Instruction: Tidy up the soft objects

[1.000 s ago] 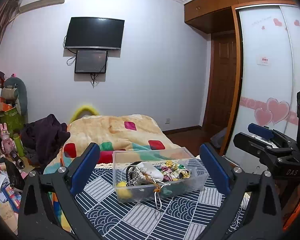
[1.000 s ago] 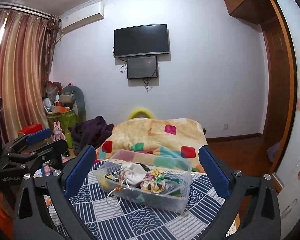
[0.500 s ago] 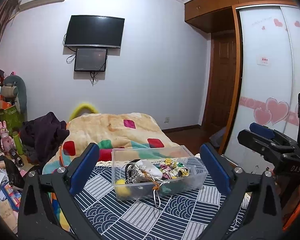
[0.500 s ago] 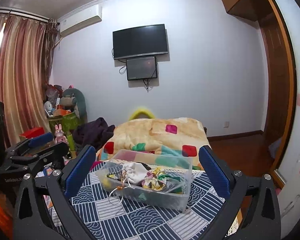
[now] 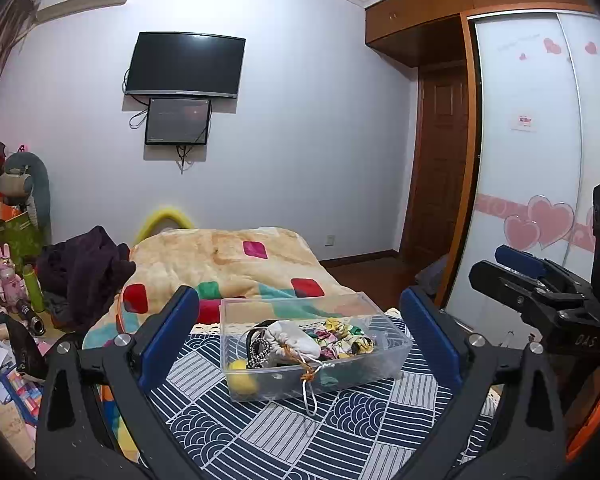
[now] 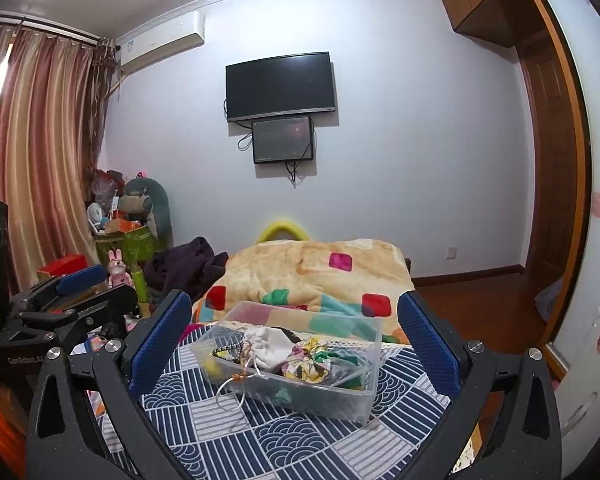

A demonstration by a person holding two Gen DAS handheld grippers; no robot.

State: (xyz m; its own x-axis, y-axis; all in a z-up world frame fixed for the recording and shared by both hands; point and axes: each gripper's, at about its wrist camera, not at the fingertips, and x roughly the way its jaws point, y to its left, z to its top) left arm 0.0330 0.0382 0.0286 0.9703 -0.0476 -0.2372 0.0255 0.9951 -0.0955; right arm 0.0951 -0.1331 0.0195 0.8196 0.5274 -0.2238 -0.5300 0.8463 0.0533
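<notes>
A clear plastic bin (image 5: 374,372) (image 6: 352,400) stands on a blue patterned cloth (image 5: 260,432) (image 6: 228,440). It holds a white drawstring pouch (image 5: 294,340) (image 6: 266,342), colourful scrunchies (image 5: 342,338) (image 6: 308,362), a black beaded string and a yellow ball (image 5: 242,374). The pouch's cord hangs over the bin's near wall. My left gripper (image 5: 300,328) is open and empty, held back from the bin. My right gripper (image 6: 294,332) is open and empty too. Each gripper shows at the side of the other's view: the right one (image 5: 540,280), the left one (image 6: 66,292).
Behind the bin lies a bed with an orange patchwork blanket (image 5: 228,260) (image 6: 320,272) and dark clothes (image 5: 84,264). Clutter and toys fill the left side (image 5: 8,280). A wardrobe with sliding doors (image 5: 532,160) and a wooden door (image 6: 548,168) stand at the right.
Both grippers have drawn back and risen slightly, so the bin sits a little lower in both views. Nothing was taken or released.
</notes>
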